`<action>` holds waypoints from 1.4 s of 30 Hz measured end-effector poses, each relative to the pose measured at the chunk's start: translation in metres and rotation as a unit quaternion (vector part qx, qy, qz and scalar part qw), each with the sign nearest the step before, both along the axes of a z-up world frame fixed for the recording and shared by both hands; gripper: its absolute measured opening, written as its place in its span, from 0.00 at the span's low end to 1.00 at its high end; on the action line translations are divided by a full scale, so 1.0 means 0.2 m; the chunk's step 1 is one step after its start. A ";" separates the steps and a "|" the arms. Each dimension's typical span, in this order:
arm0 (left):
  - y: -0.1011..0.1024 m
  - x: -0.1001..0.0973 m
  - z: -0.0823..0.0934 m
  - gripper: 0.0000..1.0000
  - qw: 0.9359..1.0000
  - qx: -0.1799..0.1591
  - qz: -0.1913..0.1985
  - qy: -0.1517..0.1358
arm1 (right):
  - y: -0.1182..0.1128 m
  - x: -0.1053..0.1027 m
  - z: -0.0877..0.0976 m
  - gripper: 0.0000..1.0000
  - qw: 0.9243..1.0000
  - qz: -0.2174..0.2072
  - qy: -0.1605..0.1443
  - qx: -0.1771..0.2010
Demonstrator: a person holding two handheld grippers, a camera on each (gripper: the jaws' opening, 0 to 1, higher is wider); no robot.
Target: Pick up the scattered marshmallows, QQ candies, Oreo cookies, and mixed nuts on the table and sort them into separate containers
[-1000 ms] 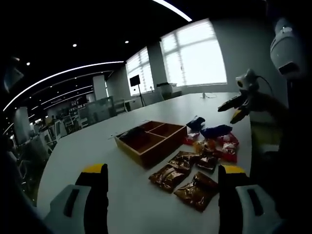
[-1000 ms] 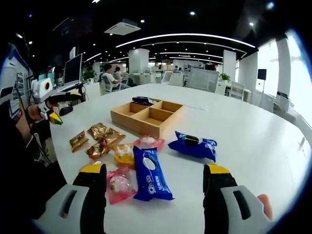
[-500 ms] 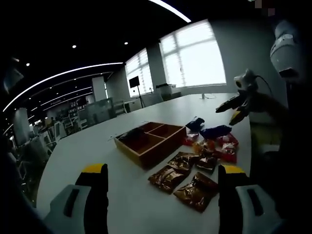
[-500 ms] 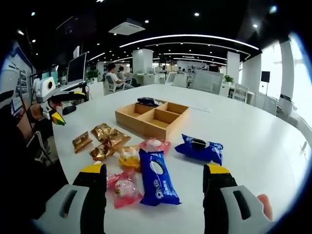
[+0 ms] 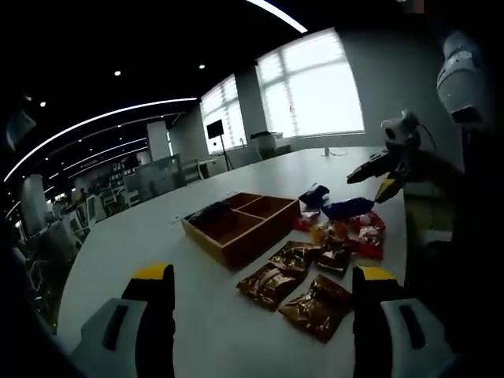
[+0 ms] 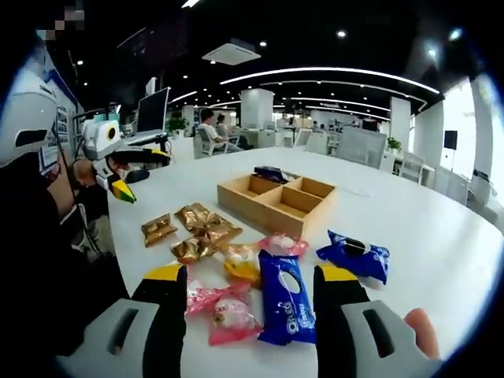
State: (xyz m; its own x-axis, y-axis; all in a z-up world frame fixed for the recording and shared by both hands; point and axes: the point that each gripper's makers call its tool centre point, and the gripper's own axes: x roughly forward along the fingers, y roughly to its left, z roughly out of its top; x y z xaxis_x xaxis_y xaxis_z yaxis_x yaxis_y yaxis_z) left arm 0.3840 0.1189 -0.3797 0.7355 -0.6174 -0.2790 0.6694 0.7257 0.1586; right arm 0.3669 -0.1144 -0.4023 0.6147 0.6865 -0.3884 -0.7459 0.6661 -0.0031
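- Judging by how things lie, the sorting has barely begun: the wooden divided tray (image 6: 277, 200) holds one dark-blue packet (image 6: 270, 172) in its far-left compartment, and its other compartments look bare.
- Everything else sits loose on the white table (image 6: 441, 244). In the right gripper view, two blue Oreo packets lie at about 6 o'clock (image 6: 285, 305) and 4 o'clock (image 6: 354, 255) from the tray.
- The pink packets (image 6: 222, 309) lie low in that view, touching the long Oreo packet's side, with a yellow-orange packet (image 6: 244, 268) just above them.
- The gold foil packets (image 6: 198, 230), probably the mixed nuts, cluster at 8 o'clock from the tray, one of them (image 6: 158, 228) a little apart.
- The right gripper (image 6: 252, 315) hovers with jaws spread wide and nothing between them, straddling the pink and blue packets.
- The left gripper (image 5: 264, 315) is likewise wide and empty, above the table near the brown-looking foil packets (image 5: 303, 287).
- Each view catches the other gripper: the right gripper appears at 2 o'clock in the left gripper view (image 5: 386, 167), and the left gripper at 10 o'clock in the right gripper view (image 6: 126, 161).
- The right gripper view gives true colours and readable Oreo print; the left gripper view is dim and backlit, though it shows the bright windows (image 5: 311, 87).
- The right gripper view also shows a seated person (image 6: 213, 130) far back.
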 end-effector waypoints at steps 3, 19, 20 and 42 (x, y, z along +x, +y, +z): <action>-0.01 -0.01 -0.01 0.97 1.000 -0.004 -0.004 0.005 | 0.05 -0.04 -0.03 0.58 1.000 0.028 0.007 -0.008; -0.05 -0.05 0.05 0.96 1.000 -0.015 -0.024 -0.012 | 0.30 -0.15 -0.24 0.53 0.988 0.142 0.043 -0.043; -0.05 -0.05 0.05 0.95 1.000 -0.014 -0.025 -0.011 | 0.31 -0.15 -0.24 0.53 0.988 0.143 0.042 -0.040; -0.05 -0.04 0.02 0.91 1.000 0.002 -0.026 -0.014 | 0.32 -0.13 -0.32 0.29 0.984 0.154 0.017 -0.085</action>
